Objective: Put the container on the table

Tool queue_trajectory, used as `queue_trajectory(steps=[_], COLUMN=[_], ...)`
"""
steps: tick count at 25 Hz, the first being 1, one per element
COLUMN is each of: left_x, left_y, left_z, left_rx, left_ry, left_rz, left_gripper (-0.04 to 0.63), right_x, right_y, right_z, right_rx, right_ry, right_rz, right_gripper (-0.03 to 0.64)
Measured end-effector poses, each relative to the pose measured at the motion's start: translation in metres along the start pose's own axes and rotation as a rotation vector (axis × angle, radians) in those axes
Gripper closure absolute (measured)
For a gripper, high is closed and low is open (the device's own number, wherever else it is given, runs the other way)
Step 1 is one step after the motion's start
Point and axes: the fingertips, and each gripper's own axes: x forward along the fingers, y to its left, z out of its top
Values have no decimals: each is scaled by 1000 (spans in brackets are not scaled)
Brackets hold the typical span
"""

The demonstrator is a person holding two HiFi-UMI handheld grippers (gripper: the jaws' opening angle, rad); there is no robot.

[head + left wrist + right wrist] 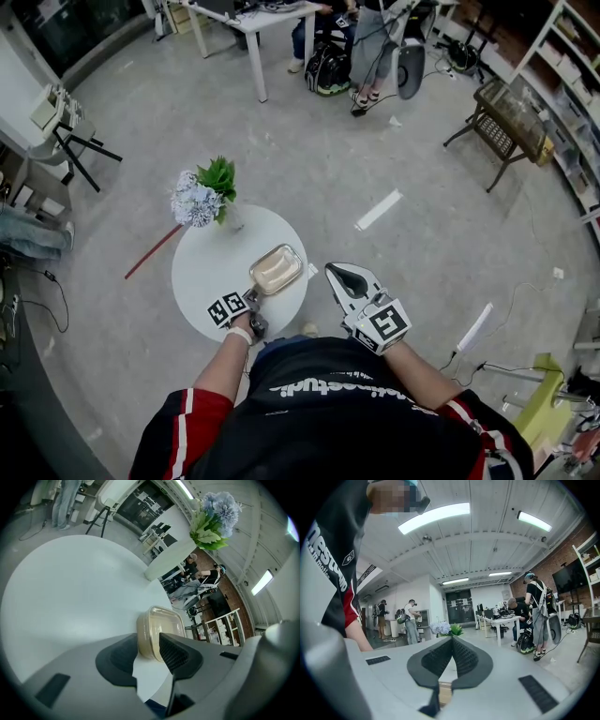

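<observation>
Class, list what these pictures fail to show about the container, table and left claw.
Contents of the container: cloudy lid; small in the head view.
Its near end: left gripper view, behind the pads of the left claw.
Legs of the table: head view, under its own top.
Left claw's tips: too small in the head view.

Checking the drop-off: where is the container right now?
In the head view the container sits on the round white table, near its right edge, just ahead of the left gripper's open jaws; the flowers stand across the table.
</observation>
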Motion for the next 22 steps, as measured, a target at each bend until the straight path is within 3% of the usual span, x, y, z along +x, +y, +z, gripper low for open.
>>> queue_trajectory(steps=[22], left_x=[-47], left_y=[-36], left_z=[13], left_rx=[105], left_ry=[-59], left_rz=[-62], left_gripper=[457], right_x=[-14], right_y=[22], right_z=[33], right_rx=[3], right_ry=[-38], right_rz=[-27], right_gripper=[614])
